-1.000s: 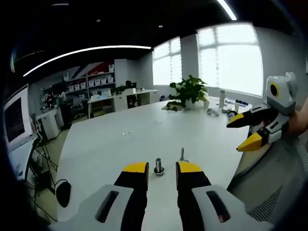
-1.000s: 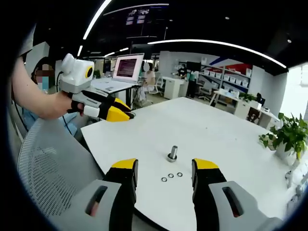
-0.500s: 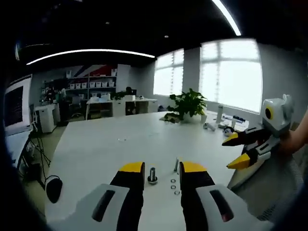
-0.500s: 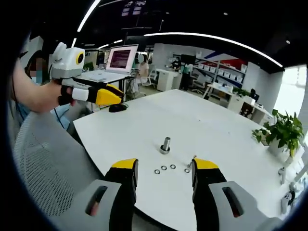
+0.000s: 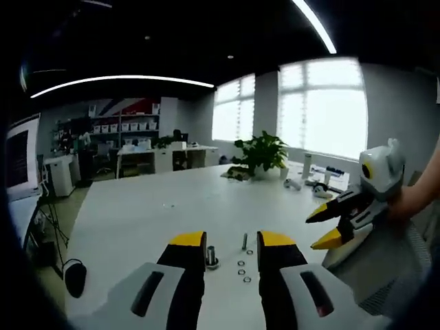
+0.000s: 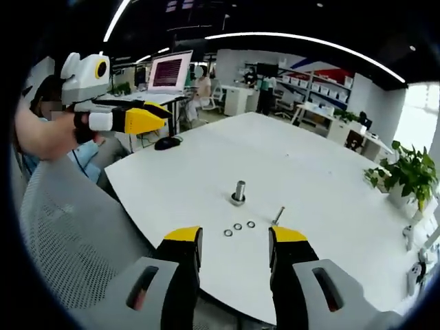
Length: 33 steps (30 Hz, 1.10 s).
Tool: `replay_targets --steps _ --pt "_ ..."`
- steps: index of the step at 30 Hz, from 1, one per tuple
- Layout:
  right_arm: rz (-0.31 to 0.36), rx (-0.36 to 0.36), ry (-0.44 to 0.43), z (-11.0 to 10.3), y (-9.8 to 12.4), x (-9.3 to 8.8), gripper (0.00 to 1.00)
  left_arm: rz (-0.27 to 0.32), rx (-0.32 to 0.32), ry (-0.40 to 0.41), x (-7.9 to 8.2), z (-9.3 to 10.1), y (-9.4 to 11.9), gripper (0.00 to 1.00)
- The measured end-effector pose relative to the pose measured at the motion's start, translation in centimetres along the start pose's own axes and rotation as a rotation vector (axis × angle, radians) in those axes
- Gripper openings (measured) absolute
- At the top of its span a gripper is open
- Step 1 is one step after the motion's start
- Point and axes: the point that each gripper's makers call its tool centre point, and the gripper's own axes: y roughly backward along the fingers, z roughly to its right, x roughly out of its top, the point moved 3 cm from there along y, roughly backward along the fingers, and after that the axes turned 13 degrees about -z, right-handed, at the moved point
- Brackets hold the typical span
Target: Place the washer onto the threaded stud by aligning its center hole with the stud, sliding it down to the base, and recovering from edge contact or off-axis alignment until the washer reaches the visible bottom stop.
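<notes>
Steel washers [image 6: 238, 226], three in a row, lie loose on the white table [image 6: 302, 179] just beside the upright threaded stud [image 6: 238, 192], with a thin screw [image 6: 277, 216] near them. The right gripper [image 6: 234, 237] and left gripper [image 5: 232, 242] are both released and grasp nothing. Since a second ago both views have drawn back, so the washers now show between the jaws; judged from this, pick-up has not begun.
</notes>
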Motion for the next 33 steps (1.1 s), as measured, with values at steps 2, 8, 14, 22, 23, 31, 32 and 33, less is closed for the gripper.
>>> replay_targets --steps 2,8,14,22,23,31,32,33 --pt "-0.013 0.014 -0.027 0.4 -0.1 0.0 0.4 0.004 0.002 -0.007 0.1 -0.1 0.0 0.28" --pt "-0.057 0.03 -0.069 1.7 -0.9 0.7 0.4 0.001 0.018 0.01 -0.2 -0.3 0.3 0.28" --pt "-0.061 0.026 -0.059 3.0 -3.2 1.2 0.4 0.004 0.019 0.008 0.0 -0.4 0.2 0.28" --pt "-0.147 0.006 -0.083 5.7 -6.3 -0.7 0.39 0.0 0.024 0.009 -0.2 -0.4 0.5 0.27" --pt "-0.155 0.005 -0.095 6.2 -6.7 -0.9 0.39 0.0 0.026 0.011 -0.2 -0.5 0.5 0.26" --pt "-0.24 0.037 -0.133 7.4 -10.3 -2.2 0.33 -0.051 0.056 -0.019 -1.2 -0.8 -0.1 0.25" --pt "-0.248 0.037 -0.13 7.4 -10.8 -2.3 0.33 -0.052 0.056 -0.021 -1.2 -0.8 -0.1 0.25" --pt "-0.254 0.037 -0.128 7.3 -11.1 -2.4 0.33 -0.054 0.055 -0.019 -1.3 -0.9 -0.1 0.25"
